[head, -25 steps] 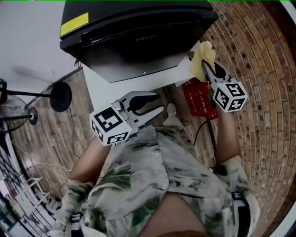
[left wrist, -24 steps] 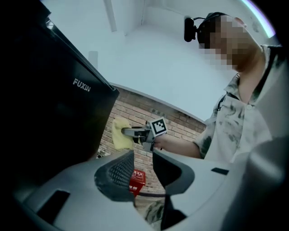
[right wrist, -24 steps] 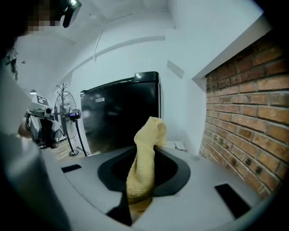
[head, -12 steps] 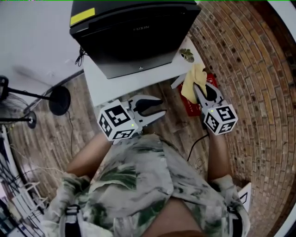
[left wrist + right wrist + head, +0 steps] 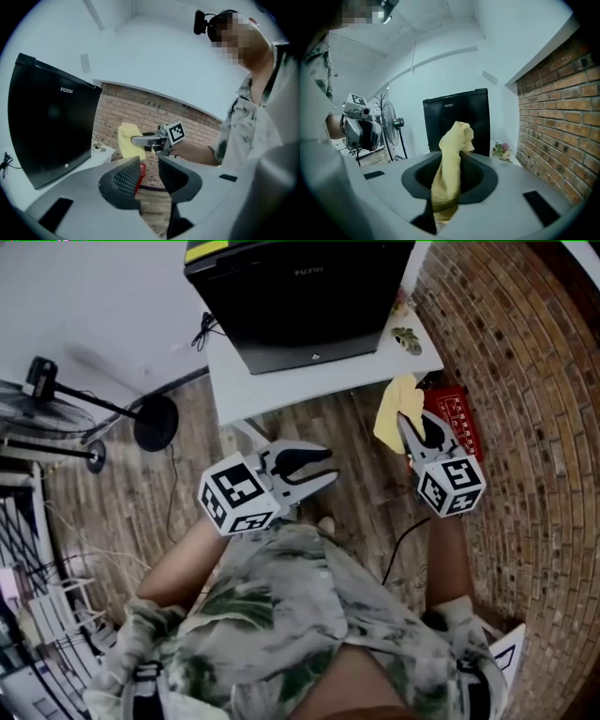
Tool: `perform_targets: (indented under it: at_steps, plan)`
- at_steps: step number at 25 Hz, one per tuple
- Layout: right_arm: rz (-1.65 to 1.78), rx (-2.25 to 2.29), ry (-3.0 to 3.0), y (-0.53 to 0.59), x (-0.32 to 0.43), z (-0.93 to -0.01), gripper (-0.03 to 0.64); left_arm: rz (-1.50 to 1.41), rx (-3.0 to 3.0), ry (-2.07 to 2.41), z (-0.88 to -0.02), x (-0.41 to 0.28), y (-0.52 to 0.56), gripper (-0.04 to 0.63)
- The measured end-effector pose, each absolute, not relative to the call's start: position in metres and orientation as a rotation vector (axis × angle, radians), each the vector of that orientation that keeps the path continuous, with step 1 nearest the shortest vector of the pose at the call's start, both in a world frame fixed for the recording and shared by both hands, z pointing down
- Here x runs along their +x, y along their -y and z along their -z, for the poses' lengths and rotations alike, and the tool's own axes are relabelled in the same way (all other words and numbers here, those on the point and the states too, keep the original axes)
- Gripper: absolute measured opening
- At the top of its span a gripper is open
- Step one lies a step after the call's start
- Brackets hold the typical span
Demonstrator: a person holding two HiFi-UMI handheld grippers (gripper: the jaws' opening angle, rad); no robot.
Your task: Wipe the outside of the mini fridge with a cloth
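Well, the person stands back from the white bench [image 5: 272, 395], and the black fridge [image 5: 300, 296] sits on it with its door facing them. The right gripper [image 5: 405, 423] is clamped on a yellow cloth [image 5: 392, 411]. The cloth pokes up past the jaw tips and trails in a fold below them. It is held in the air near the bench's right front corner, apart from the fridge. The left gripper [image 5: 326, 467] is held closer to the body over the wood floor [image 5: 347, 427], its jaws apart with nothing between them. The two grippers are side by side but well apart, both pointing towards the bench. A small pot of flowers [image 5: 408, 338] stands on the bench just right of the fridge, near the brick wall [image 5: 525, 381]. A red box [image 5: 461, 420] lies on the floor by that wall, beside the right gripper in the head view. Off to the left a fan [image 5: 155, 423] stands on its round base.
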State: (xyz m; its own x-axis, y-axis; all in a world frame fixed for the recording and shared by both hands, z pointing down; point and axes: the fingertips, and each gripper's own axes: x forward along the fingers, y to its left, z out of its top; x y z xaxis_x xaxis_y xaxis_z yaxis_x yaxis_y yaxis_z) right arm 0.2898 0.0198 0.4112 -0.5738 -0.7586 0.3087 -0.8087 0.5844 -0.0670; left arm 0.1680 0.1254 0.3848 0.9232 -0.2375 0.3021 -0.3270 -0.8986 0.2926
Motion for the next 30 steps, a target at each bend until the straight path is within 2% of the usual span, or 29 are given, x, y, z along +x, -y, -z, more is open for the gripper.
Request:
perform_targets:
  at_steps: [9, 18, 24, 30]
  plan:
    - [-0.180, 1.191, 2.559, -0.025, 0.188, -0.393, 0.095, -0.264, 2.780, 0.411, -0.370, 0.088, -0.140, 0.119]
    - [-0.122, 1.233, 2.515, 0.000, 0.018, -0.384, 0.095, -0.222, 2.823, 0.358, -0.370, -0.072, -0.142, 0.120]
    - [-0.227, 1.289, 2.552, 0.009, -0.069, -0.385, 0.095, -0.207, 2.798, 0.286, -0.370, -0.157, -0.150, 0.118]
    - [-0.159, 1.251, 2.517, 0.024, -0.118, -0.370, 0.095, -0.185, 2.786, 0.282, -0.368, -0.189, -0.135, 0.119]
